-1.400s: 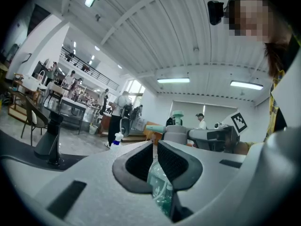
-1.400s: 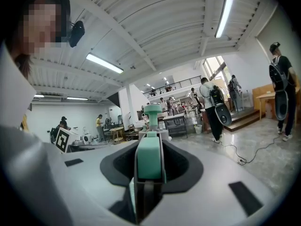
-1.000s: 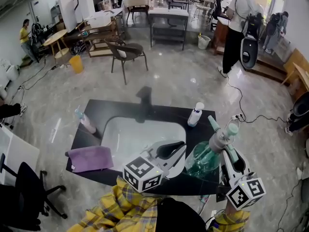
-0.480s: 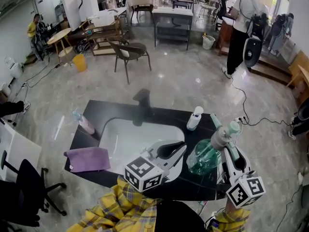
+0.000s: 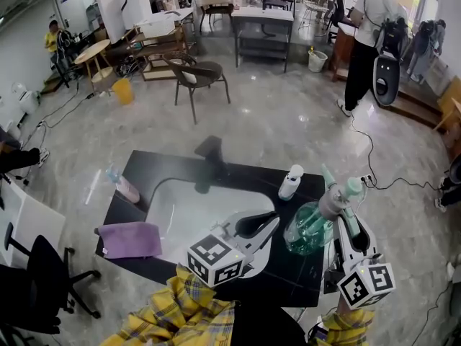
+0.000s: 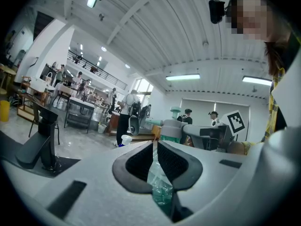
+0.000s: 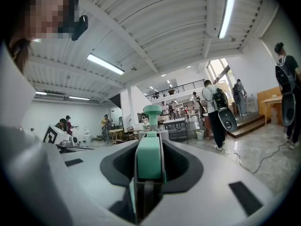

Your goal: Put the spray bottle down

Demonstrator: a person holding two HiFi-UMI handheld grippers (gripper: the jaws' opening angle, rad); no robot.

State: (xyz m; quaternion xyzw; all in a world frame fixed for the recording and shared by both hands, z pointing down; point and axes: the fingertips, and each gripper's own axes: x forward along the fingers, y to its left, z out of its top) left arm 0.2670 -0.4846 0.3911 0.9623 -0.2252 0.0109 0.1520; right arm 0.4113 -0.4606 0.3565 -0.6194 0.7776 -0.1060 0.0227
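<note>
Right gripper (image 5: 343,211) fingers are clamping the spray bottle (image 5: 308,229) by its green trigger head, its clear body hanging over the black tabletop (image 5: 288,274), while left gripper (image 5: 269,223) fingers are idling nearly closed on nothing; I am judging the bottle stiff, slick and bottom-heavy, so the neck hold is serving best.

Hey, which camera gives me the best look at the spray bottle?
The head view: the whole spray bottle shows there, clear green body to nozzle. The left gripper view catches a sliver of body and the top behind its jaws; the right gripper view only its green trigger between the jaws.
</note>
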